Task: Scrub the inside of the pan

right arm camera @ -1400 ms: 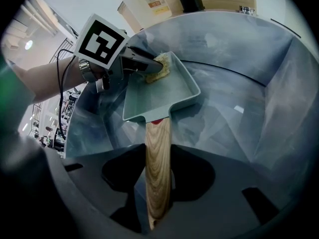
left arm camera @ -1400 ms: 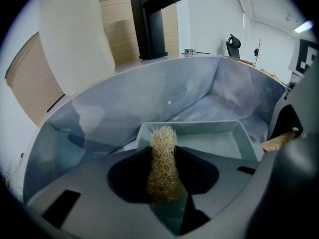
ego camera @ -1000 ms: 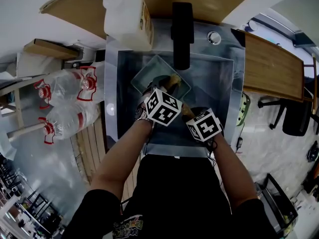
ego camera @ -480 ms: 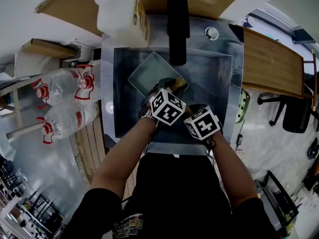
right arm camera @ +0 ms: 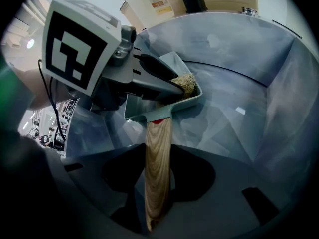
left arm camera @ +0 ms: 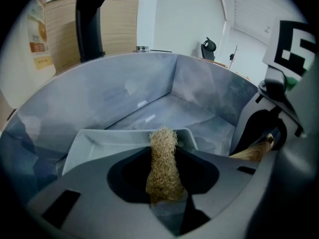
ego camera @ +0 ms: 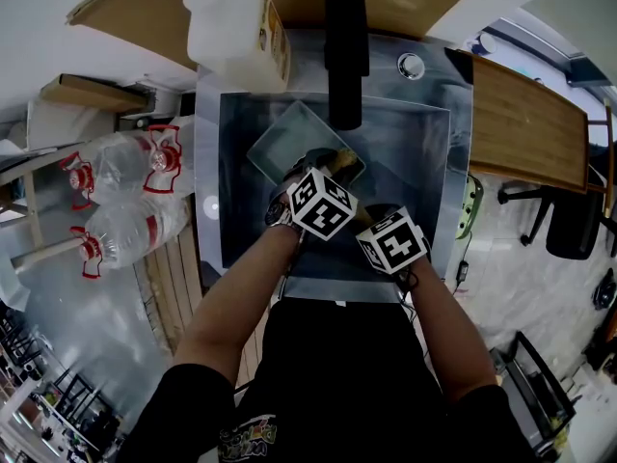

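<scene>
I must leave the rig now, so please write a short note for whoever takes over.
Left gripper: fingers shut on the fibre scrubber, its tip at a corner inside the pan.
Right gripper: shut on the wooden handle, holding the pan in the sink.
Done: both grasps, scrubber in the pan; how much is scrubbed does not show.
Left: scrub the inside.

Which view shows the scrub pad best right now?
The left gripper view: the fibrous scrub pad sits centred, clamped in the left gripper, tip over the pan. The right gripper view shows only its tip in the pan's corner; the head view mostly hides it behind that gripper.
</scene>
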`<state>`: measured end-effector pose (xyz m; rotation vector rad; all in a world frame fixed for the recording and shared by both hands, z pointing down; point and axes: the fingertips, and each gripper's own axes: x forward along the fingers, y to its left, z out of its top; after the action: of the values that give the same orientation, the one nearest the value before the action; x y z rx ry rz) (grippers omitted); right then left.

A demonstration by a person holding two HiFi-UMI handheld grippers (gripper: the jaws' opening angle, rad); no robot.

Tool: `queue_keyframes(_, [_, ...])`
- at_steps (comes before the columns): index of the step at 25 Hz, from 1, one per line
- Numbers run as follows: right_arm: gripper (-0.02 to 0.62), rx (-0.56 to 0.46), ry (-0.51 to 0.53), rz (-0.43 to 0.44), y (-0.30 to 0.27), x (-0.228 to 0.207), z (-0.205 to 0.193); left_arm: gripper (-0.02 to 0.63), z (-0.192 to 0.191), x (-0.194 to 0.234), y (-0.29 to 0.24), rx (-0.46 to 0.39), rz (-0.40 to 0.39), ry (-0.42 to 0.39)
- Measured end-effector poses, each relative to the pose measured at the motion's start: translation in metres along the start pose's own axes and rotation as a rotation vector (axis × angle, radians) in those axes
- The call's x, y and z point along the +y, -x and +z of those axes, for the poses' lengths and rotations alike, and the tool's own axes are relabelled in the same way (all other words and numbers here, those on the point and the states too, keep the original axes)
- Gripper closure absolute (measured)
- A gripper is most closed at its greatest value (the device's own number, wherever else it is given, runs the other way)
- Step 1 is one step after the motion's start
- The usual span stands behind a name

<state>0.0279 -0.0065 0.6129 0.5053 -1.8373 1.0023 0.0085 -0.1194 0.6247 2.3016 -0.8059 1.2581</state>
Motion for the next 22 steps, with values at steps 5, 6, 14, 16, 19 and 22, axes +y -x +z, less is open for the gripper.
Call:
queue_keyframes(5, [0.436, -0.001, 0.000, 0.004, 0.000, 0.000, 0.000, 0.460, -0.001, 0.027, 0.002, 0.012, 0.050, 0.023])
queue_keyframes(6, [0.436, 0.000, -0.001, 0.004, 0.000, 0.000, -0.001, 0.460, -0.002, 0.034, 0.002, 0.015, 0.061, 0.029])
queue_keyframes(14, [0.436, 0.008, -0.004, 0.012, 0.000, 0.000, -0.001, 0.460, -0.005, 0.086, 0.008, 0.034, 0.157, 0.068])
queue_keyframes(16, [0.436, 0.009, -0.006, 0.015, 0.000, 0.000, -0.001, 0.460, -0.005, 0.097, 0.009, 0.038, 0.183, 0.071])
queue_keyframes(19, [0.436, 0.012, -0.008, 0.018, -0.001, 0.000, 0.000, 0.460, -0.007, 0.110, 0.010, 0.043, 0.218, 0.083])
queue_keyframes(22, [0.436, 0.014, -0.011, 0.021, 0.000, 0.000, -0.001, 0.460, -0.007, 0.116, 0.011, 0.050, 0.235, 0.078])
